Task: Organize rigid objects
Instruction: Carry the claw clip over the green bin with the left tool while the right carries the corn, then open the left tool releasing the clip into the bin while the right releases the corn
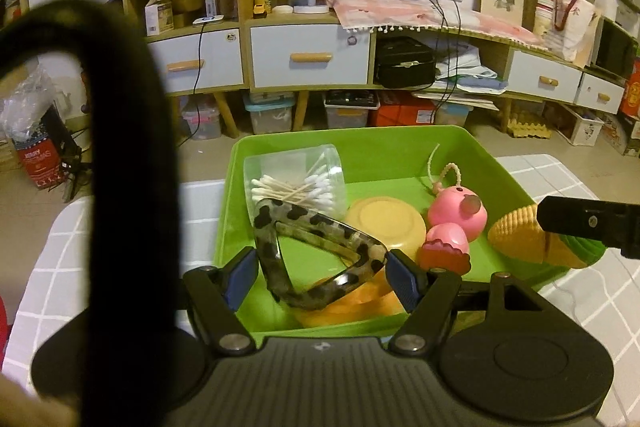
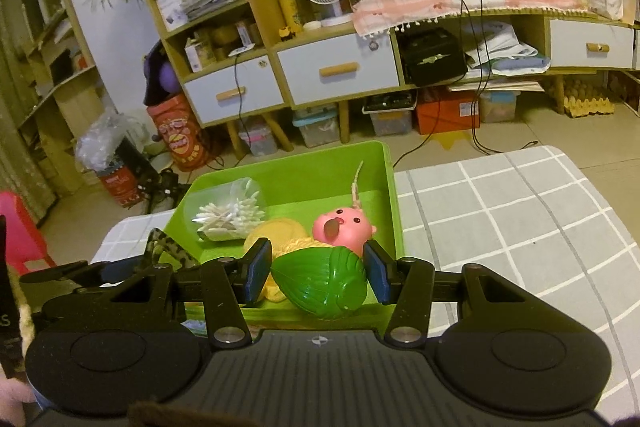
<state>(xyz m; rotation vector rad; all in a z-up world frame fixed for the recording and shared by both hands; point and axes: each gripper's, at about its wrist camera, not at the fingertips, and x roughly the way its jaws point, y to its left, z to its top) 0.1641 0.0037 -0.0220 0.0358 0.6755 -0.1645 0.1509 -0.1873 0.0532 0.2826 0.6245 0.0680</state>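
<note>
- The green bin (image 1: 384,155) is sitting on a table covered with a grey grid-patterned cloth (image 2: 500,211); everything below is placed relative to that bin.
- The left gripper (image 1: 320,273) is reaching over the bin's near wall, and its jaws are holding a leopard-patterned hair clip (image 1: 312,251), a triangular piece, between the blue pads (image 1: 402,281).
- The clip is hanging above the bin's near part, over an orange item (image 1: 352,307) lying on the bin floor.
- The right gripper (image 2: 318,275) is hovering above the bin's near right corner, its jaws closing on a toy corn cob (image 2: 320,279) by its green husk end.
- In the left wrist view the cob's yellow kernel end (image 1: 516,231) is sticking out over the bin's right wall.
- Inside the bin, a clear tub of cotton swabs (image 1: 296,183) is lying on its side toward the far left corner.
- A yellow bowl (image 1: 386,223), turned upside down, is resting near the bin's middle, just beside the swab tub.
- A pink pig toy (image 1: 458,213) with a looped cord is sitting right of the bowl, toward the bin's right wall.
- A smaller pink piece (image 1: 446,245) is lying just in front of the pig, nearer the bin's front wall.
- Beyond the bin's far wall, a wooden cabinet (image 1: 308,55) with pale drawers is standing against the room wall.
</note>
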